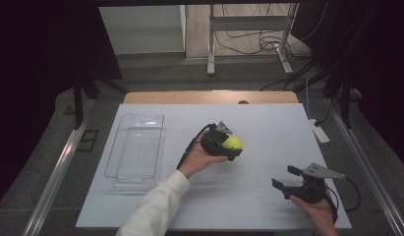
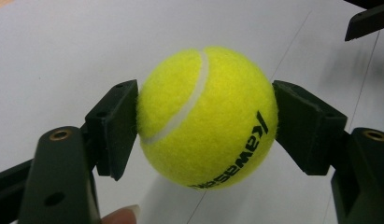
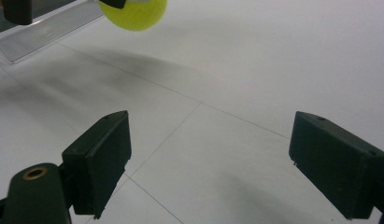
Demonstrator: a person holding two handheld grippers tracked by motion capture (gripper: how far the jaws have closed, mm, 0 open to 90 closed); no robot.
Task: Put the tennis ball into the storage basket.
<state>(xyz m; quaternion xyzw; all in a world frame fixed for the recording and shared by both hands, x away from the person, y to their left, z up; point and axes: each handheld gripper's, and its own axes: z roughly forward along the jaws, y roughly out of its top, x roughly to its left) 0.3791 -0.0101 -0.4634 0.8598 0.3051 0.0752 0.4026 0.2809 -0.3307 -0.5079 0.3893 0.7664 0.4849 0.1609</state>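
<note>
A yellow tennis ball [image 1: 233,142] with black lettering is held above the middle of the white table, and my left gripper [image 1: 230,145] is shut on it. In the left gripper view the ball [image 2: 206,116] sits squeezed between both black pads, lifted off the surface. My right gripper [image 1: 285,180] stands open low at the front right of the table, with nothing between its jaws. From the right gripper view [image 3: 206,163] the ball [image 3: 133,13] hangs at the top left, farther off.
A clear plastic tray [image 1: 135,147] lies at the left side of the white table [image 1: 268,123]. A white power strip [image 1: 320,132] rests off the table's right edge. Metal rails run along both sides, and cables lie on the floor behind.
</note>
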